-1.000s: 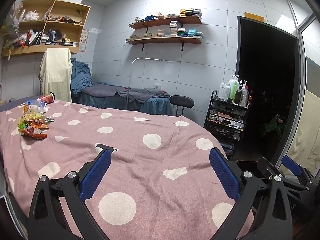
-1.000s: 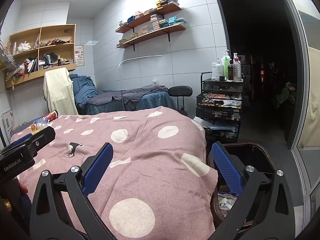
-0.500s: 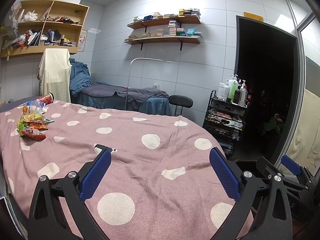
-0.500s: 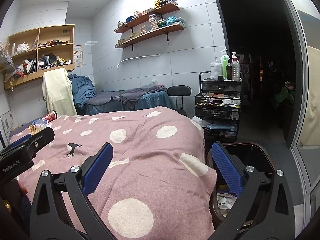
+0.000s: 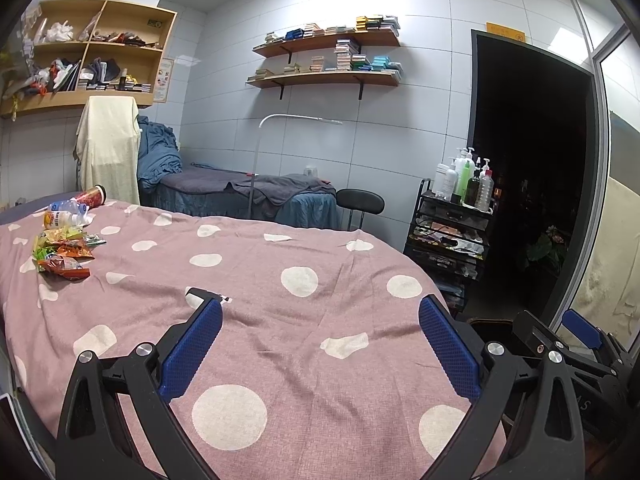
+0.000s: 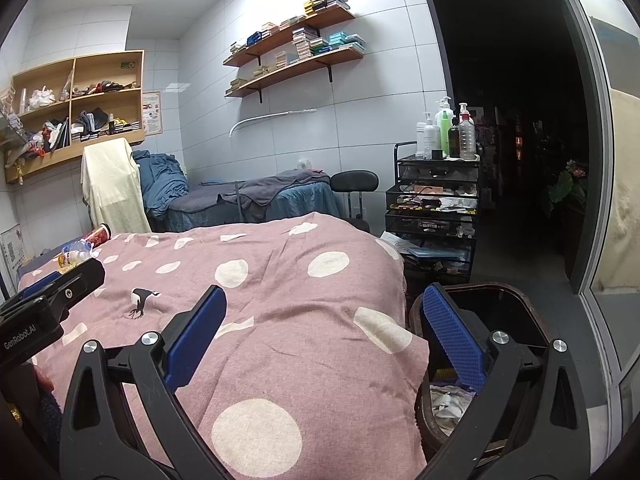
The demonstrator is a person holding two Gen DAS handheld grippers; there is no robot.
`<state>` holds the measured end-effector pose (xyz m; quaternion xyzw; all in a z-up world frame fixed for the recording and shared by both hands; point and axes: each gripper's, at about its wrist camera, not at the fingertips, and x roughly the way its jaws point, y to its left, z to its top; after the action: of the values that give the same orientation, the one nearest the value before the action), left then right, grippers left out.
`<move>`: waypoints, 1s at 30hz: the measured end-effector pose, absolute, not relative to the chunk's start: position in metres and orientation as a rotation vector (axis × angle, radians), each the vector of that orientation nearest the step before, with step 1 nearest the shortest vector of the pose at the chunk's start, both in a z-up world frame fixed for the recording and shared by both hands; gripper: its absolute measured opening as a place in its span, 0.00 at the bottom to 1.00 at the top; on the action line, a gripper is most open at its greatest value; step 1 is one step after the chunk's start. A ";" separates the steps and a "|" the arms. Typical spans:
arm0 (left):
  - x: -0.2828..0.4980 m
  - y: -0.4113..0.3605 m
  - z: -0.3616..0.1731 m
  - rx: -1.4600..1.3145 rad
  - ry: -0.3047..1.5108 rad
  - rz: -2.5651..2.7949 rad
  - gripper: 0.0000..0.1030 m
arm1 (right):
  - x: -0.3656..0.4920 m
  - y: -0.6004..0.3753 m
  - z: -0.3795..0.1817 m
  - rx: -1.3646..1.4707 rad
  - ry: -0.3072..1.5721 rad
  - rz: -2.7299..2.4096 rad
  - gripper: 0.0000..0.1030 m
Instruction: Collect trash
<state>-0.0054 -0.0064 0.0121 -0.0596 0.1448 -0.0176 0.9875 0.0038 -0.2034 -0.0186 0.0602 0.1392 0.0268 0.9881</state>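
Trash lies at the far left of the pink polka-dot bedspread [image 5: 304,248]: crumpled snack wrappers [image 5: 62,256], a clear plastic bottle [image 5: 66,214] and a red cup [image 5: 92,194] on its side. The bottle [image 6: 74,256] and cup [image 6: 98,235] also show in the right wrist view. My left gripper [image 5: 320,344] hovers open over the near middle of the bed, far from the trash. My right gripper [image 6: 324,340] is open at the bed's right corner, its right finger over a dark trash bin [image 6: 512,312] holding crumpled paper. Nothing is held.
A black wire cart [image 5: 452,236] with bottles on top stands beyond the bed's right side, beside a dark doorway [image 5: 532,184]. A black stool [image 5: 360,202] and a second bed with blue-grey covers [image 5: 248,196] sit behind. Wall shelves [image 5: 324,56] hang above.
Both views have risen and drifted slightly; the bed sits a little lower in frame. Both grippers stay open and empty.
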 end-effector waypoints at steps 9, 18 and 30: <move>-0.005 -0.008 0.012 -0.117 0.294 -0.038 0.95 | 0.004 -0.203 -0.019 0.121 0.281 0.053 0.95; -0.005 -0.009 0.011 -0.098 0.280 -0.046 0.95 | 0.005 -0.203 -0.019 0.121 0.283 0.053 0.95; -0.006 -0.008 0.011 -0.086 0.280 -0.063 0.95 | 0.005 -0.203 -0.019 0.121 0.282 0.051 0.95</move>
<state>-0.0059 -0.0078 0.0105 -0.0428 0.1396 -0.0311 0.9888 0.0053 -0.2034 -0.0191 0.0605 0.1402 0.0253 0.9879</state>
